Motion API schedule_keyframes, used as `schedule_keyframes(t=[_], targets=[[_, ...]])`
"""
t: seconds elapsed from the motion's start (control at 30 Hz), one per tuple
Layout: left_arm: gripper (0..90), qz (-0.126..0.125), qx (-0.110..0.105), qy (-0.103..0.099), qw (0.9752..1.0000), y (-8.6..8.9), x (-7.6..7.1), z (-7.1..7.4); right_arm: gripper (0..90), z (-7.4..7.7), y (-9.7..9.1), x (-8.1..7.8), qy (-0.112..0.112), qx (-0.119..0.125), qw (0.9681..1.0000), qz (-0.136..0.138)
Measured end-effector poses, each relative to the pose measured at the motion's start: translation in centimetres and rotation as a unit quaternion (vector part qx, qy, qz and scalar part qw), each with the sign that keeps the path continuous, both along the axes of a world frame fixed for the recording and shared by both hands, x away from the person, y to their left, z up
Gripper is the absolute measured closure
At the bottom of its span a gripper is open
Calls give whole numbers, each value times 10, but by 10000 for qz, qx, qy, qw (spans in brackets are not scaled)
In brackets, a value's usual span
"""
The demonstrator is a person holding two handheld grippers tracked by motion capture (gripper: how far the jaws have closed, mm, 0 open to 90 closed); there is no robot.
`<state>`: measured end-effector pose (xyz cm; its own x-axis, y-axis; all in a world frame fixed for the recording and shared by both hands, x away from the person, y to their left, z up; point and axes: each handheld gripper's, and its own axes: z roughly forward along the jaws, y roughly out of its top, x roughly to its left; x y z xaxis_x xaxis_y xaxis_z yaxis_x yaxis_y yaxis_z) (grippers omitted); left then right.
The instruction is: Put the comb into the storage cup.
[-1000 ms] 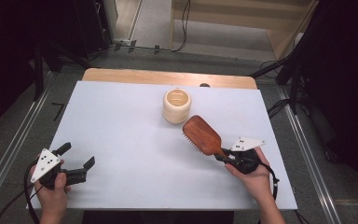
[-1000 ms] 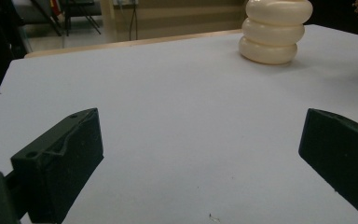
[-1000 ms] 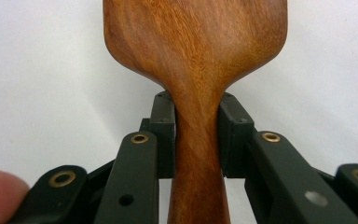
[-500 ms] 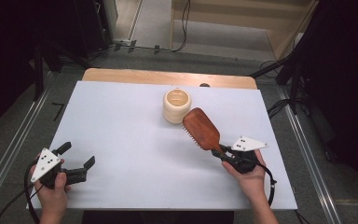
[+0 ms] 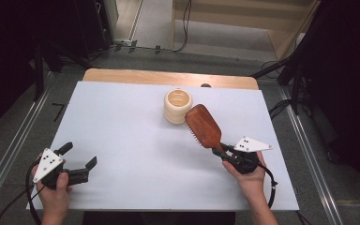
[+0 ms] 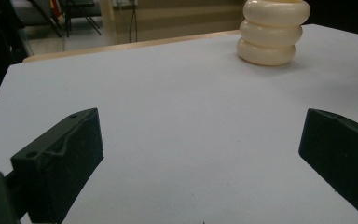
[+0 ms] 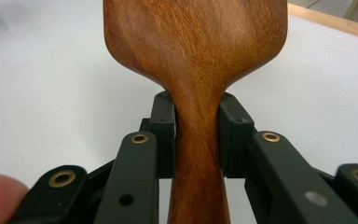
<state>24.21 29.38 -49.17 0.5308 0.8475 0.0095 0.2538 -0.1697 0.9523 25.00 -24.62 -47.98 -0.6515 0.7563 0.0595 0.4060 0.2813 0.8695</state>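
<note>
I am holding my left gripper (image 5: pixel 77 161) low at about eight o'clock on the white table (image 5: pixel 122 126), and its jaws are standing wide apart with nothing between them; in the left gripper view they are rising from the bottom corners, the right one cut off by the frame edge, with bare white surface lying between them. My left hand (image 5: pixel 56 185) is wrapping the gripper's body, so most of that body is hidden under my fingers and the grey plate. Moving rightward, the cream ribbed cup (image 5: pixel 178 106) is standing upright just past the table's centre toward twelve o'clock; in the left gripper view its rim is clipped by the top edge. Just beside it, at its four o'clock, the wooden hairbrush (image 5: pixel 203 126) is sitting tilted on edge, bristles facing left; whether its head is touching the cup I cannot tell from above. My right gripper (image 5: pixel 224 153), at about four o'clock on the table, is clamping the brush's handle, jaws narrow and pressing on both sides of the neck in the right gripper view, where the brush head is running off the top and the handle's end is dropping out of sight below. My right hand (image 5: pixel 248 176) is covering the rest.
</note>
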Motion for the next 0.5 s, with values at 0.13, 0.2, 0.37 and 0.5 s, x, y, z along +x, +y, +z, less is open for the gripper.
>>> schedule_keyframes(t=[0.13, 0.2, 0.37, 0.5], targets=[[0, -105, -37, 8, 9999, -7, 0, 3, 699, 3, 4, -1, -58, -6, 10000, 27], [0, -137, -13, -8, 9999, -11, 0, 5, 699, 4, 5, 0, -96, -6, 9999, 39], [0, -274, -11, -62, 9996, -21, 1, 12, 699, 8, 10, 0, -100, 71, 9999, 26], [0, -368, 1, -105, 9993, -29, 2, 19, 699, 12, 16, 3, -187, 147, 9997, 31]])
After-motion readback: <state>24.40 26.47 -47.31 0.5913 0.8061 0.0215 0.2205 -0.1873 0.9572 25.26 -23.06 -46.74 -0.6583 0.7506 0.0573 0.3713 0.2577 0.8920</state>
